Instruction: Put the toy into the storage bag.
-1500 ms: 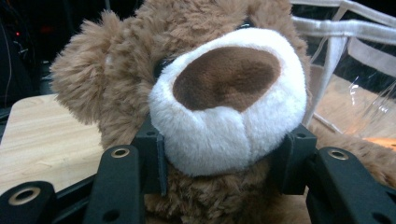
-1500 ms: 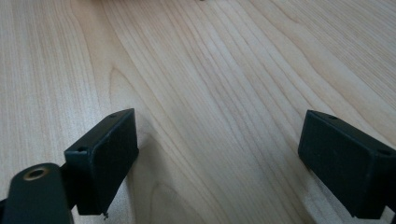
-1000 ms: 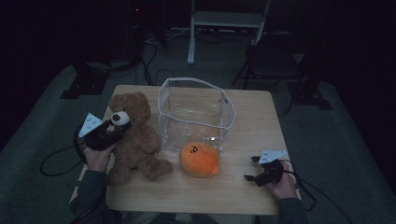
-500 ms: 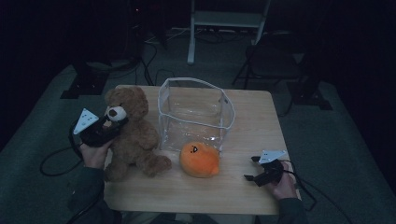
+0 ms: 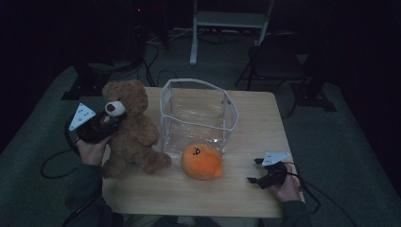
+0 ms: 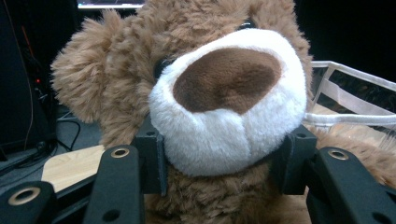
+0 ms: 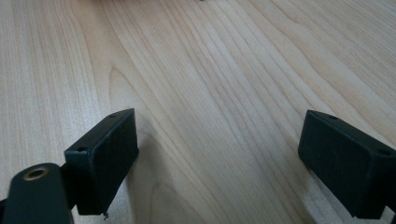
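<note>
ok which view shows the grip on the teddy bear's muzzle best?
The left gripper view: the teddy bear's white muzzle sits squeezed between the left gripper's two black pads, close up. The high view shows the same grip small and dim, beside the clear bag. The right gripper view shows bare table.

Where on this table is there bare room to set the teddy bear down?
Bare wood lies right of the clear bag, out to the table edge, and along the near edge between the orange plush and the right claw. The left side, around the teddy bear, is crowded.
</note>
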`<state>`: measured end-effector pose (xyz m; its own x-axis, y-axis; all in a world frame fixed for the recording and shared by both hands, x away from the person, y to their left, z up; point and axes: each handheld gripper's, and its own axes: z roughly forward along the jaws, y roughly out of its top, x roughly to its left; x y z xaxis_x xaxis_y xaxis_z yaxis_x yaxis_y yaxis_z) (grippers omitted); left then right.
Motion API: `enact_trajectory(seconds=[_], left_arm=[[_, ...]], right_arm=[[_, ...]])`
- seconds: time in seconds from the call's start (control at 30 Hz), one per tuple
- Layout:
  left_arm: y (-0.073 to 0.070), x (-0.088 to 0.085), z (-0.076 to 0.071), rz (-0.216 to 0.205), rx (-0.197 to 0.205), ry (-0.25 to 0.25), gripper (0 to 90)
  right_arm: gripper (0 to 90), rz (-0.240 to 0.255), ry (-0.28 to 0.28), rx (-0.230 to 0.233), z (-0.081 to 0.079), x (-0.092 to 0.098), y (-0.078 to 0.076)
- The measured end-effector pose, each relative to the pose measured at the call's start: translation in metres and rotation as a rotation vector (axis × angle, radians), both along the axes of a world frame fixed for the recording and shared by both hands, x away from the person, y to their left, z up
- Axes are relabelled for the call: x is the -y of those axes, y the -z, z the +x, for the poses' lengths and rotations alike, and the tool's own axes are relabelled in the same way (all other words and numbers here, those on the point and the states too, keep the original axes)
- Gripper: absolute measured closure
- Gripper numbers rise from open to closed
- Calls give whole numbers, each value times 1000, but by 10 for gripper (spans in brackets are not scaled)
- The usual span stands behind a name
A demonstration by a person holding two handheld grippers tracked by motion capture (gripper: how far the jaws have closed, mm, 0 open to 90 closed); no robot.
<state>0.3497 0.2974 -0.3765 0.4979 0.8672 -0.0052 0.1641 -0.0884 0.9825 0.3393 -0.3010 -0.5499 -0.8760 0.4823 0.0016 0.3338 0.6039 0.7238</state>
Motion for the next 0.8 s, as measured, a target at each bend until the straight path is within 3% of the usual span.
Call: enact_trajectory(seconds=[0.8], left_arm=[[-32,7,8,75,20,58,482]], right_arm=[[114,-1,1,0,0,0,0]])
